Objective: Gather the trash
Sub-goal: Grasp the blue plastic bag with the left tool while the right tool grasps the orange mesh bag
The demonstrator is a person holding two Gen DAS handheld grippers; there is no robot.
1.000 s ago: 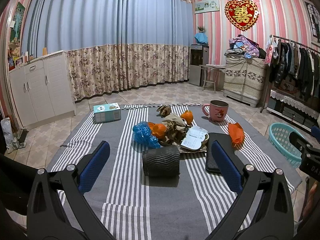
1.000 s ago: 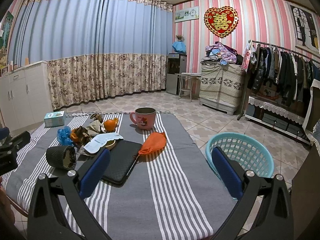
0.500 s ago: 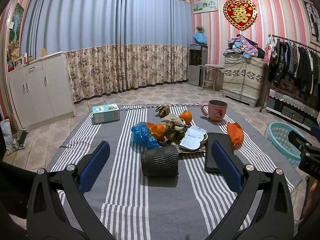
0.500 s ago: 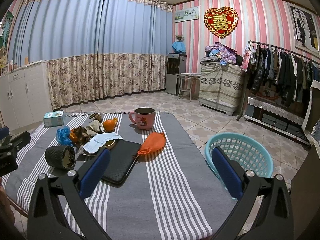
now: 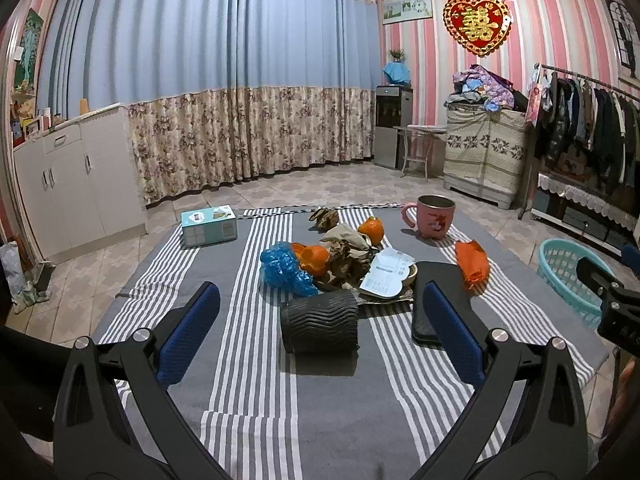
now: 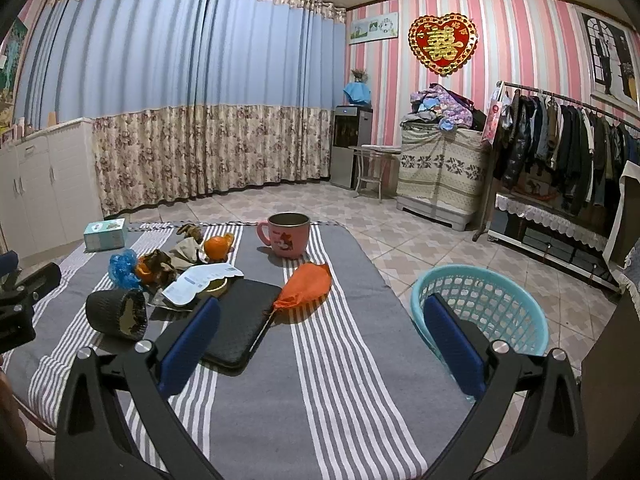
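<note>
A heap of trash lies mid-table: a blue plastic bag [image 5: 285,268], orange peel [image 5: 314,258], crumpled brown paper [image 5: 348,258] and a white printed slip [image 5: 386,274]. An orange bag [image 6: 306,284] lies to its right, and a black ribbed cup [image 5: 319,322] lies on its side in front. A turquoise basket [image 6: 480,306] stands on the floor off the table's right edge. My left gripper [image 5: 320,322] is open, its fingers either side of the black cup and short of it. My right gripper [image 6: 320,334] is open over the striped cloth, empty.
A pink mug [image 6: 289,235], a flat black case [image 6: 244,320] and a teal tissue box [image 5: 208,227] also sit on the grey striped tablecloth [image 6: 340,380]. White cabinets [image 5: 68,176] stand at left, a clothes rack [image 6: 560,140] at right.
The left wrist view has drifted slightly left and closer, so the black cup sits a little lower between the fingers. The right view is almost unchanged.
</note>
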